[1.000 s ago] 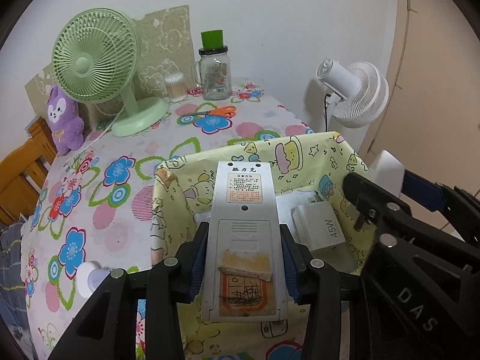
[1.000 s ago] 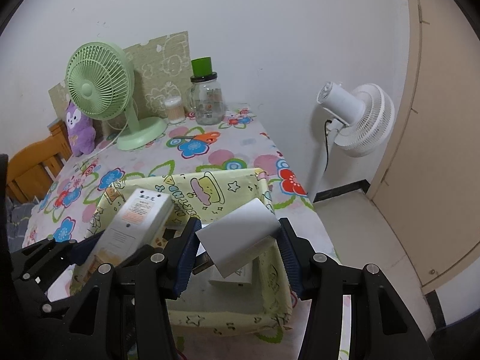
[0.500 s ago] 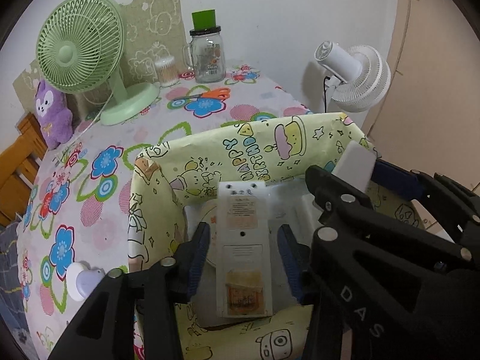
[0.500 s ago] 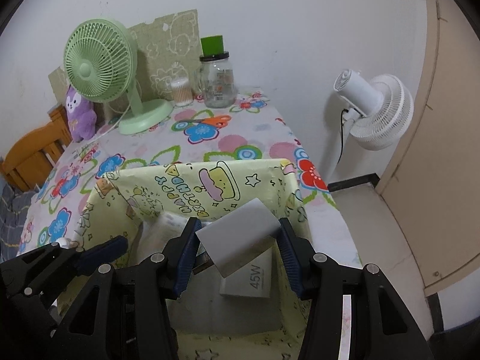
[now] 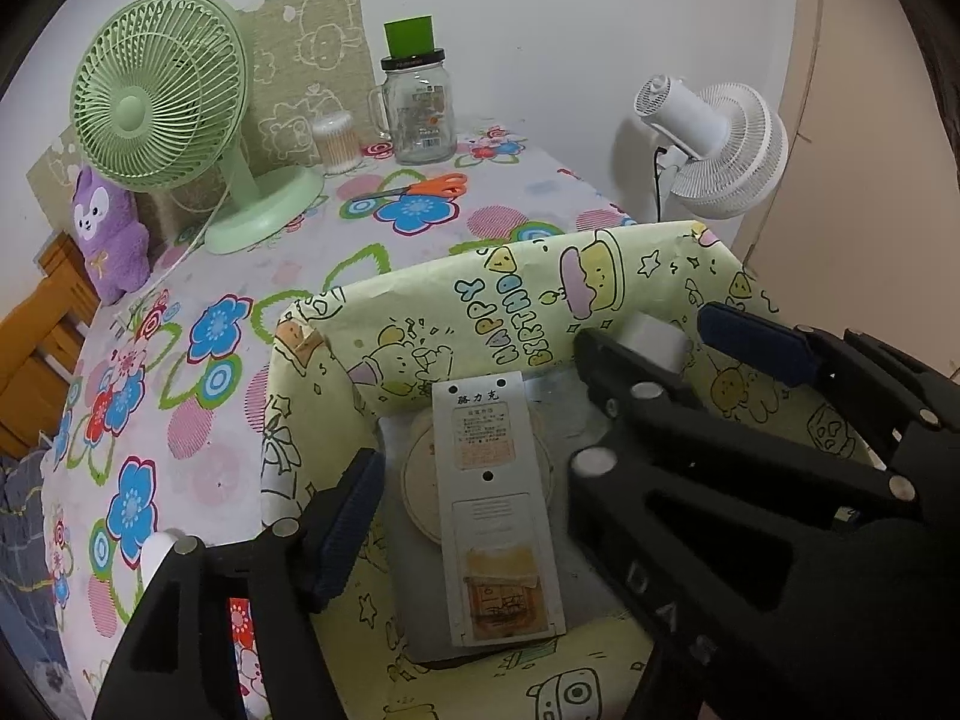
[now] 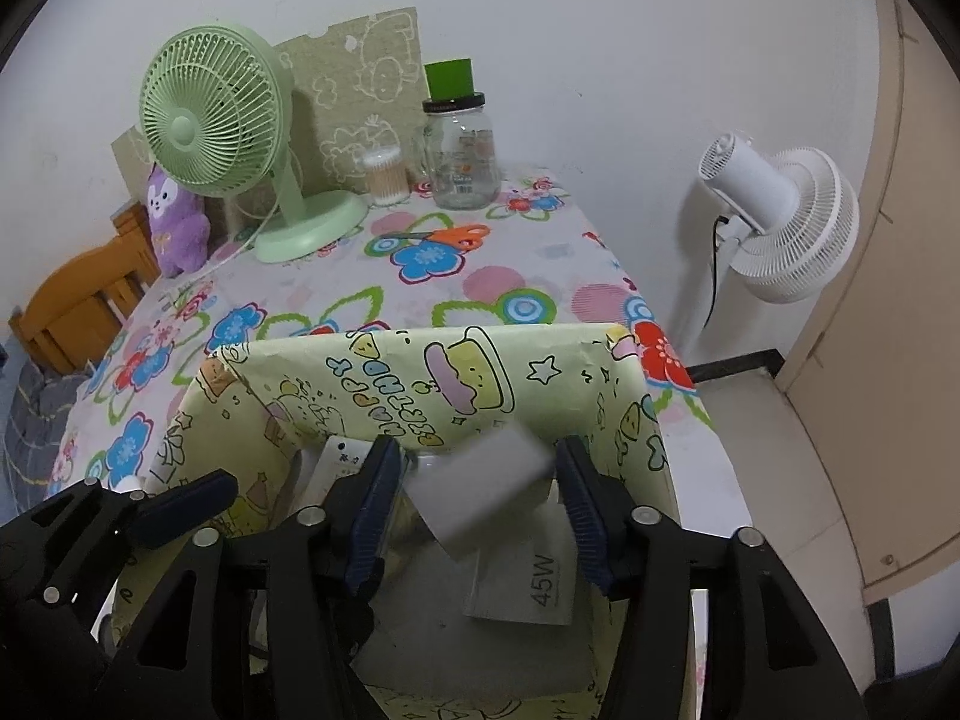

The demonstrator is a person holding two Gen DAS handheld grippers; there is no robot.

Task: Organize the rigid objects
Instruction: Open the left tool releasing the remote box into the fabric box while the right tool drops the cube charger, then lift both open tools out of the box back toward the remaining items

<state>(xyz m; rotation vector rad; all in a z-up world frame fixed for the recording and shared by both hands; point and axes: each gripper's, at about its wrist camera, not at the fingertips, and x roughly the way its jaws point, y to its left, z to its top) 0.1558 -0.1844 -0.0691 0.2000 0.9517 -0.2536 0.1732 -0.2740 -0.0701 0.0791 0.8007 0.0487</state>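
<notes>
The floral table (image 5: 198,324) runs off the frame edges, and the yellow cartoon-print box (image 5: 540,276) sitting on it serves as the landmark. Its near wall is cut off below both views. Inside the box, the white remote (image 5: 495,510) lies flat on the grey floor over a round disc, most of which it hides. A second ago the remote was clamped upright; the left gripper (image 5: 468,516) has just been opening and now stands released, its right finger hidden behind the right gripper (image 6: 477,504). That one, tilted down into the box, has also just been opening; the blurred white block (image 6: 480,492) sits between its pads, seemingly loose. Below it lies a "45W" charger (image 6: 528,582), partly covered.
</notes>
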